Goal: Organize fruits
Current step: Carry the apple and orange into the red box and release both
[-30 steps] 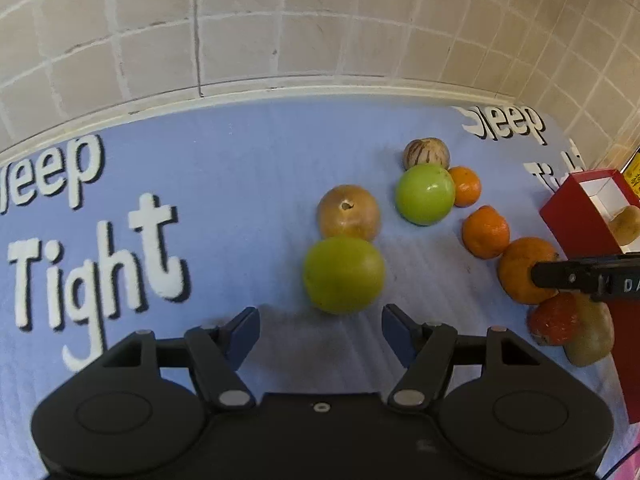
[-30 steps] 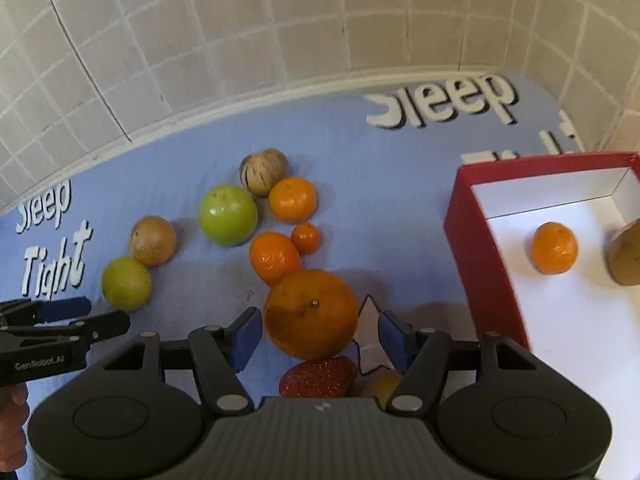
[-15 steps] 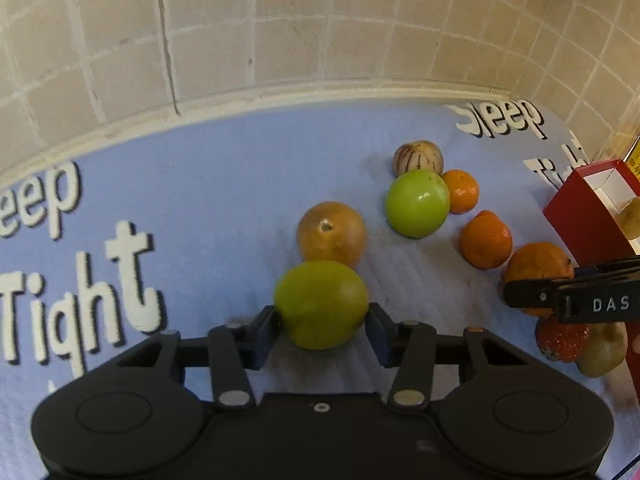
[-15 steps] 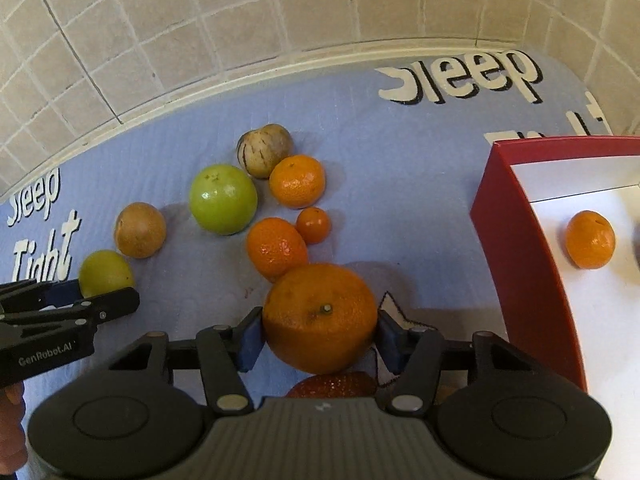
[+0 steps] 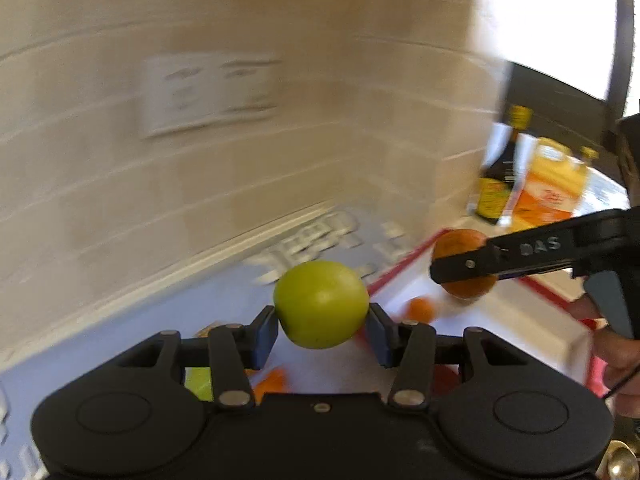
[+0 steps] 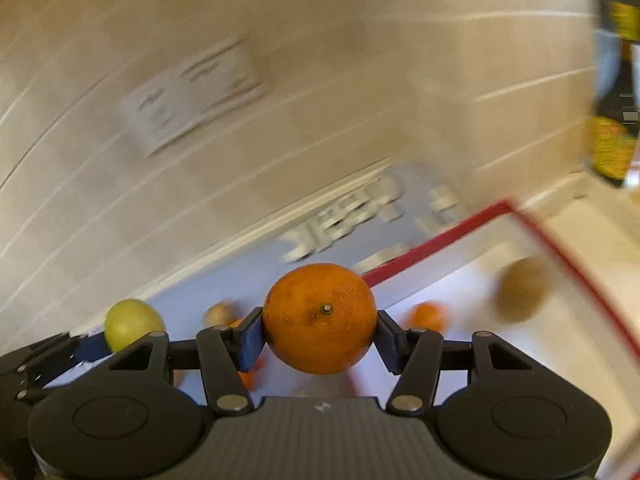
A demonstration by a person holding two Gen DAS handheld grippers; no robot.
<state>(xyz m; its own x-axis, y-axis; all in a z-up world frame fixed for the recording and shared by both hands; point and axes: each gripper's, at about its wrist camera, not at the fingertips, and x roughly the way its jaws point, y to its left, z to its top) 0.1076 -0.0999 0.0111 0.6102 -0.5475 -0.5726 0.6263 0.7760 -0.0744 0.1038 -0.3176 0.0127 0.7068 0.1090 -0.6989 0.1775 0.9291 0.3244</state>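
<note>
Left hand-held gripper (image 5: 322, 326): clamped on the green fruit (image 5: 321, 304), blue pads pressing its two sides; fruit sits at frame centre, lifted clear of the counter.
Right hand-held gripper (image 6: 320, 336): clamped on the big orange (image 6: 320, 317), stem facing the camera, pads on both sides; held at frame centre, above the mat.
Right gripper in left view: at right of frame, dark arm marked "DAS", with the orange (image 5: 464, 268) between its fingers, over the box.
Left gripper in right view: at lower left edge, the green fruit (image 6: 130, 324) beside it.
Box (image 6: 436, 246): red rim, white inside, at right of both frames; holds a small orange (image 6: 429, 317) and a brownish fruit (image 6: 520, 294), well apart.
Mat (image 6: 256, 276): blue with white letters, blurred; lies on the counter against the tiled wall (image 5: 200, 160).
Other fruit: orange and green bits show low in the left view, behind the gripper body; too blurred to tell which.
Background: a dark bottle (image 5: 498, 184) and an orange carton (image 5: 548, 188) at upper right of the left view.
Person: fingers (image 5: 618, 354) on the right gripper's handle, right edge.
</note>
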